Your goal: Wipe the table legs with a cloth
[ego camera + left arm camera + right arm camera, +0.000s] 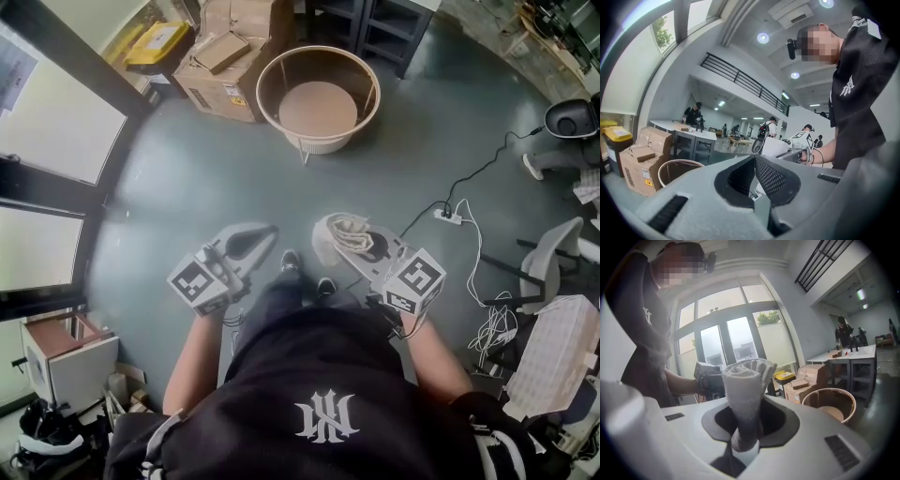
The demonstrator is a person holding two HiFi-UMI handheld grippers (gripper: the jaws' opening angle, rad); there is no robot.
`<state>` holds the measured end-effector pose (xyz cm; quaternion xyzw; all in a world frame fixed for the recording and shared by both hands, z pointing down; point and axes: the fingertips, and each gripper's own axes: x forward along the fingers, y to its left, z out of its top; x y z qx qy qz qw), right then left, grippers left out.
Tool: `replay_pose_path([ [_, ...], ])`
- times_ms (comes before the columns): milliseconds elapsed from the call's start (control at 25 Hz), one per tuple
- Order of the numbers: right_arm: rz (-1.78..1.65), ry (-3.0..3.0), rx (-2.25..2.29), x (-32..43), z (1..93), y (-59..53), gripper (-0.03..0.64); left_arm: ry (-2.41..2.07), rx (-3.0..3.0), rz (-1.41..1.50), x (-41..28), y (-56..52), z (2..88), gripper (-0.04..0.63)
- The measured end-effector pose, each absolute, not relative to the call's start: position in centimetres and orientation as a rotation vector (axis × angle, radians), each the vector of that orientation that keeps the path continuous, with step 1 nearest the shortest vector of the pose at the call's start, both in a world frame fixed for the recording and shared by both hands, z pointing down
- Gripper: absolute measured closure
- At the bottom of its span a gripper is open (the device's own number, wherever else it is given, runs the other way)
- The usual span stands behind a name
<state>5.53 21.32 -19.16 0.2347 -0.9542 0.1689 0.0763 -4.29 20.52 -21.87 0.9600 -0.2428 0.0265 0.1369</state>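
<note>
My cloth is a pale, off-white terry piece, rolled into a thick bundle. It stands upright out of my right gripper, whose fingers are closed on its lower end; the folded top flares above them, and the pinched part looks greyer. I hold it in the air above the floor. The table legs are grey uprights under a white tabletop, standing on the floor beyond the round tub, well apart from the cloth.

Bare floor straight ahead — round tub beyond it, cardboard boxes left of tub, power strip at right.
</note>
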Motion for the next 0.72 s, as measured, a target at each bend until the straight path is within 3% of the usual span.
replay_pose_path([
  [720,0.531,-2.752,0.765,-2.4,-16.9,13.9,0.535,-0.65,2.755,0.018,-12.9,12.8,-18.4,0.588],
])
